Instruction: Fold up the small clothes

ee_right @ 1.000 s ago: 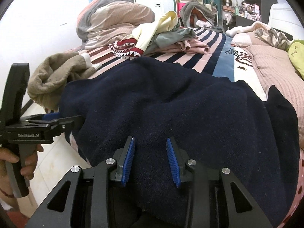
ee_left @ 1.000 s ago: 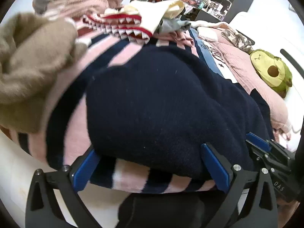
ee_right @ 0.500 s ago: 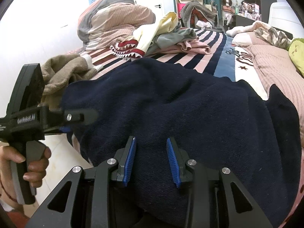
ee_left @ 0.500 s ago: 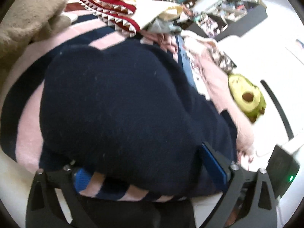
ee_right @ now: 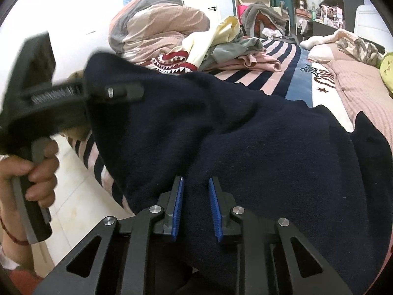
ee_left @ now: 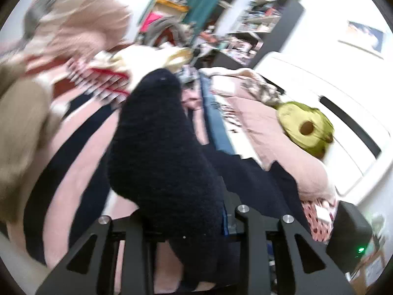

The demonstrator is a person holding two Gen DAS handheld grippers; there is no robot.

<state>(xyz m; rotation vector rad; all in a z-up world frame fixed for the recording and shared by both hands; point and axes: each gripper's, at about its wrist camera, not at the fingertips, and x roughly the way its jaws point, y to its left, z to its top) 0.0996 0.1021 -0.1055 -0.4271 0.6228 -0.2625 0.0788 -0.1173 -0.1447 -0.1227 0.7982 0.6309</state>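
A dark navy knit garment (ee_right: 258, 147) lies spread over the striped bed. My left gripper (ee_left: 181, 211) is shut on the garment's left corner (ee_left: 159, 147) and holds it lifted; from the right wrist view the left gripper (ee_right: 93, 93) is raised at the left with the cloth bunched in it. My right gripper (ee_right: 195, 204) is shut on the garment's near edge, its blue pads (ee_right: 178, 204) pinching a fold of cloth.
A pile of clothes (ee_right: 221, 46) with a shark-mouth print lies at the bed's far side, beside a rolled striped duvet (ee_right: 157, 24). A beige garment (ee_left: 22, 123) is at the left. An avocado plush (ee_left: 307, 127) rests on a pink pillow at the right.
My left gripper closed on the garment's corner and lifted it up and inward, bunching the cloth. My right gripper stayed in place, holding the near edge.
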